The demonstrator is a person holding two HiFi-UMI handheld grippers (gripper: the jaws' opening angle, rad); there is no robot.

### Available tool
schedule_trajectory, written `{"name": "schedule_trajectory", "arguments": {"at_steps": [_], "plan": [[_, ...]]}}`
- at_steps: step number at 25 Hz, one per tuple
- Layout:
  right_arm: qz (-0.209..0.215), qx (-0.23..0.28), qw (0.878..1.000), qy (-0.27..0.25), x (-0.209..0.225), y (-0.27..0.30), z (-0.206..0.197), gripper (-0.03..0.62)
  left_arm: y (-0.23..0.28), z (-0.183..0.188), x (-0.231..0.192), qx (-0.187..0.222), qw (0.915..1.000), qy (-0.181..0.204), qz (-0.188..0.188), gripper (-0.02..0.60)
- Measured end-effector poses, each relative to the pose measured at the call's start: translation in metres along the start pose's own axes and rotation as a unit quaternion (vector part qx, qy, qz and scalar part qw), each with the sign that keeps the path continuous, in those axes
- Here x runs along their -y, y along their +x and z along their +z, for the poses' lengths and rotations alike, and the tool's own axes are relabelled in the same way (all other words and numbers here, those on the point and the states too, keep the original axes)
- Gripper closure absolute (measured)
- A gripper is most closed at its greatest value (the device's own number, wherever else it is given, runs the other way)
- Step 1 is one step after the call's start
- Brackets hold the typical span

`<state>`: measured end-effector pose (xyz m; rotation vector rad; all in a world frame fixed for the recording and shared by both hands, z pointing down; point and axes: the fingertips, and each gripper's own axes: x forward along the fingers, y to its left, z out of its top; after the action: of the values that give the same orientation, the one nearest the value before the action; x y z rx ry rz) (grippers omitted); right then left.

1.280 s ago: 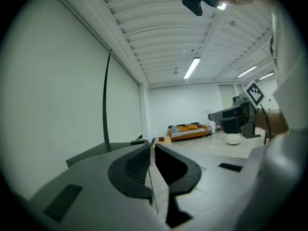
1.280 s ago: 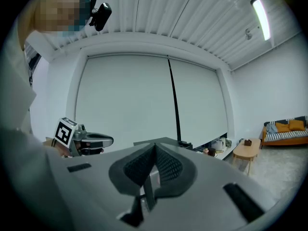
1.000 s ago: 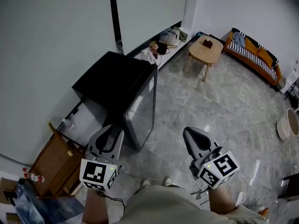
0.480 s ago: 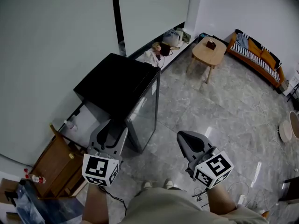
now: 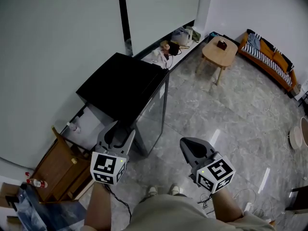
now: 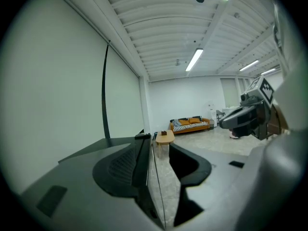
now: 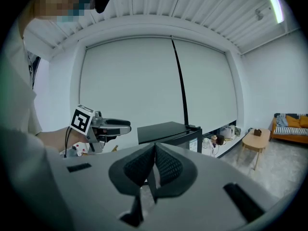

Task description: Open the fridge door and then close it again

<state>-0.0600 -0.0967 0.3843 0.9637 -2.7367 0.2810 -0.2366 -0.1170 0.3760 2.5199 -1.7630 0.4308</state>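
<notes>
1. Fridge (image 5: 120,83) — a low black one with a glass door (image 5: 155,113) — stands by the wall at about eleven o'clock from the person's feet. The door is closed and faces roughly four o'clock in the head view.
2. The left gripper (image 5: 118,131) hangs at the fridge's six o'clock corner, its jaws wide apart and just opened. In the left gripper view the door's near upright edge (image 6: 147,158) lines up with the gap between them. The pads do not press on it, and I cannot tell whether either one touches.
3. The right gripper (image 5: 187,146) hovers over the marble floor (image 5: 216,109) at the fridge's four o'clock, well apart from it. Its jaws are pressed together on nothing.
4. My reading is that the opening has not begun and the left gripper is lining up for a hold on the door's edge.
5. What could go wrong from here:
   - The pads may close on smooth glass or a thin frame and slide off when the pull comes.
   - No view shows the hinges. If this near edge is the hinge side, pulling here would open nothing.
   - The fridge looks light and the floor is polished, so a hard tug could drag the whole cabinet — nothing braces it.
   - A freed door could swing towards the person's legs and the right gripper.
</notes>
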Motion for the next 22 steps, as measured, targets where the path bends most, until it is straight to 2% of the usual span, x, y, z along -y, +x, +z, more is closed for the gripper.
{"name": "schedule_trajectory", "arguments": {"at_steps": [16,22], "plan": [[0.019,-0.048,0.999,0.005,0.014,0.044,-0.025,0.597,0.047,-0.057,-0.019,-0.048,0.9979,-0.044,-0.003,0.385],[0.023,-0.049,0.998,0.007,0.018,0.056,-0.026,0.597,0.063,-0.078,-0.022,-0.067,0.9968,-0.043,0.002,0.385]]}}
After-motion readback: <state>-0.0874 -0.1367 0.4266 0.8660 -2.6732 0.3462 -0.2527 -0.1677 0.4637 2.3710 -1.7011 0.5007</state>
